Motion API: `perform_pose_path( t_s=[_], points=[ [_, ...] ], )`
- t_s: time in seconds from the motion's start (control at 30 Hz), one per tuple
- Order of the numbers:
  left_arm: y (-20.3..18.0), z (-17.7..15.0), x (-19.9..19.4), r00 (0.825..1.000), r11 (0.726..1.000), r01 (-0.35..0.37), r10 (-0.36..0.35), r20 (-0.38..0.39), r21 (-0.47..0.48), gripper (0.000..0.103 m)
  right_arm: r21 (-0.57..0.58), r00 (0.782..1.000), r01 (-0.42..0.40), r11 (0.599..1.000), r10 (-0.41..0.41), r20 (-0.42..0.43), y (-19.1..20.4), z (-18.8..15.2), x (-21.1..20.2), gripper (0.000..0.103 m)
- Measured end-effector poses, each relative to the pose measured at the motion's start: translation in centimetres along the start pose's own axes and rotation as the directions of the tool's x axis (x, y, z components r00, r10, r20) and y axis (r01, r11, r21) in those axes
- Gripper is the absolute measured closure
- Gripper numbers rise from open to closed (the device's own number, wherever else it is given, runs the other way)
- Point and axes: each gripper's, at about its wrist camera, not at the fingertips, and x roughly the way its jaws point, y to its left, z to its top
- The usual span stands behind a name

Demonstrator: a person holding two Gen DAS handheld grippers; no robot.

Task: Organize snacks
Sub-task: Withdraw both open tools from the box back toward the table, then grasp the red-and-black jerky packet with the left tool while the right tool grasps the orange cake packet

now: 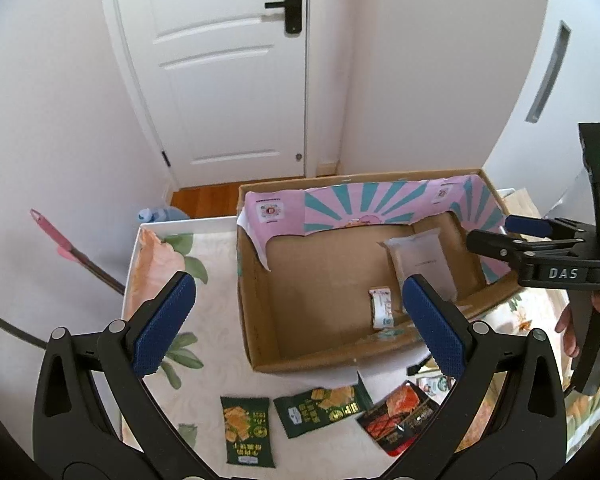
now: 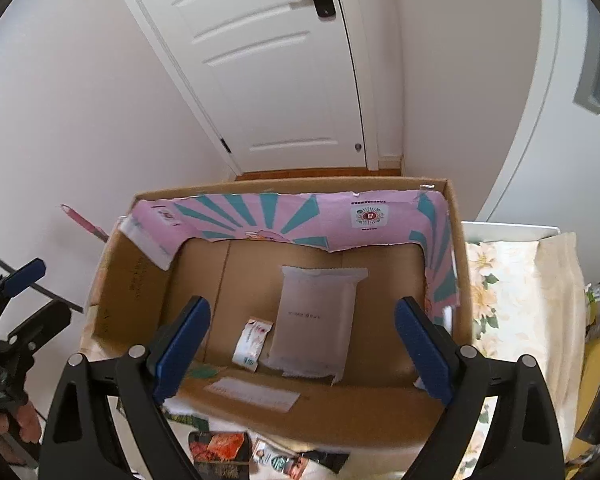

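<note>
Left wrist view: the left tongs [image 1: 296, 322] hang released over the bench [image 1: 216, 332] — a cardboard box [image 1: 260, 320] beyond holds a white pouch [image 1: 418, 256] and a small packet [image 1: 381, 307]; two green snack bags [image 1: 247, 430] and a red one [image 1: 400, 414] lie near.

Right wrist view: the right tongs [image 2: 300, 346] — also released, empty — hover above the box's near wall.

Left wrist view: aimed down at cardboard box [image 1: 320, 304] from its left
Right wrist view: held close above it
Shared: box interior
</note>
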Motion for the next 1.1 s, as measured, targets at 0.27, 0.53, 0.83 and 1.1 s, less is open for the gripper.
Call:
perform_pose_path(
  t_s=[0.27,0.53,0.83,1.1],
  points=[
    [-0.6,-1.2,-3.1,0.998,0.998,0.048,-0.050,0.033,0.041,0.000,-0.008,0.996,0.040,0.999,-0.039,0.077,0.4,-2.0,-5.9,0.011],
    [-2.2,-3.2,-4.7,0.987,0.982,0.149,-0.154,0.044,0.115,0.000,0.049,0.986,0.107,0.993,-0.112,0.121,-0.9,-5.1,-10.8,0.011],
    [-4.7,-7.9,-5.8,0.984,0.967,0.171,-0.176,0.010,0.188,0.000,0.051,0.980,0.141,0.989,-0.146,0.138,-2.4,-10.1,-13.3,0.011],
    [-6.4,-11.2,-5.1,0.969,0.939,0.245,-0.238,-0.059,0.242,0.000,0.029,0.981,0.150,0.988,-0.153,0.122,-2.4,-14.2,-13.2,0.011]
  ],
)
